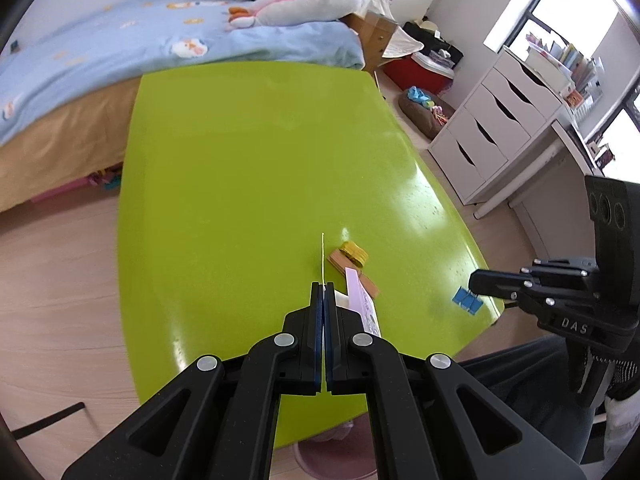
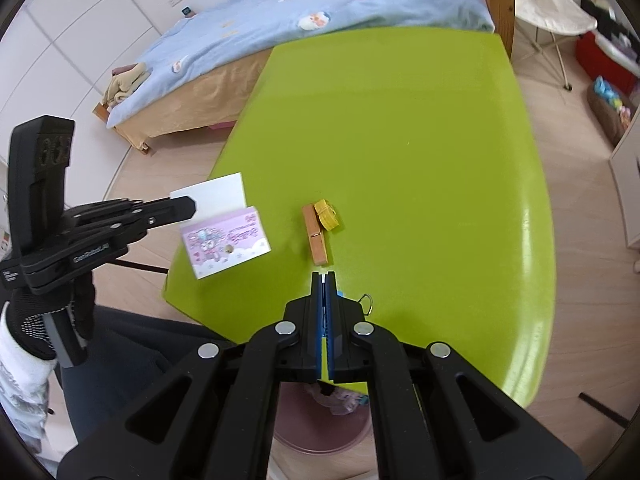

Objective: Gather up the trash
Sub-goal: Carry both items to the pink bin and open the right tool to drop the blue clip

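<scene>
Green bench [image 2: 400, 120] beside a bed: left gripper [image 1: 322, 286] fingers pinch a white card [image 2: 224, 190]; right gripper [image 2: 324, 276] fingers closed, seemingly on something thin; carry the card level over the pink bin [image 2: 320, 420].

Green tabletop [image 1: 248, 152] in bedroom. Bed [image 1: 100, 52] with blue quilt just behind far edge; plush toys [image 1: 304, 4] on it. White drawer unit [image 1: 492, 120] at right, books on top. Red box [image 1: 416, 68] on wooden floor [image 1: 52, 272].
</scene>
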`<state>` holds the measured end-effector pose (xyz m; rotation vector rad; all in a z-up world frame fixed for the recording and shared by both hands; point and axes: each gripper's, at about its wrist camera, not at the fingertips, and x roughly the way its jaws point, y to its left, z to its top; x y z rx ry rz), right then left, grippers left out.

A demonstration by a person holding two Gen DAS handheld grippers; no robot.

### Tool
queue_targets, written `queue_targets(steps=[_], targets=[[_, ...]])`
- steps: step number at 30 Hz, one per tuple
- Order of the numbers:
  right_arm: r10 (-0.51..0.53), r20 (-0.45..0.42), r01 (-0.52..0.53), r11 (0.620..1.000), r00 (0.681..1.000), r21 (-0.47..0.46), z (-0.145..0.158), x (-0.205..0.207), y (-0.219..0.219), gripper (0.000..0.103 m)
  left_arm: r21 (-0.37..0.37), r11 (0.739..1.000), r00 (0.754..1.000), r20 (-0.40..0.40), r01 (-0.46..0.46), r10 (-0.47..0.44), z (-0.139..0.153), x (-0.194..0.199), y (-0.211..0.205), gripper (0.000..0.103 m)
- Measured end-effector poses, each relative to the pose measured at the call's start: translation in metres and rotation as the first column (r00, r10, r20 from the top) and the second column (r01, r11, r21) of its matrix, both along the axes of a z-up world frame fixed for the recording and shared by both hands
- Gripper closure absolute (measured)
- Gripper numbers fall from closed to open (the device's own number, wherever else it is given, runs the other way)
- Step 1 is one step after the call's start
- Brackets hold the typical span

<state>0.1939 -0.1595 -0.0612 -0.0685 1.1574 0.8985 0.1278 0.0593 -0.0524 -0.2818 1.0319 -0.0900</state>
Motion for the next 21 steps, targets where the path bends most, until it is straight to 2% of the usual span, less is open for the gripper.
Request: queue_targets(steps=[8, 17, 21], targets=[[0.04, 0.091, -0.04, 0.999, 0.995, -0.002, 0.029, -0.041, -0.019, 0.102, 0.065, 0.997, 0.998, 0.044, 0.043, -0.046, 0.028, -0.049, -0.029, 0.103], [0.094, 0.127, -0.098, 0.995, 0.987, 0.023, 0.045, -0.098, -0.037, 0.102, 0.103, 0.992, 0.994, 0.073, 0.076, -0.084, 0.039, -0.098, -0.056, 0.103], [0.118, 0.118, -0.122, 0.992, 0.986, 0.031, 0.045, -0.119, -0.043, 0.102, 0.113, 0.99, 0.993, 0.073, 0.086, -0.094, 0.038, -0.119, -0.066, 0.103]])
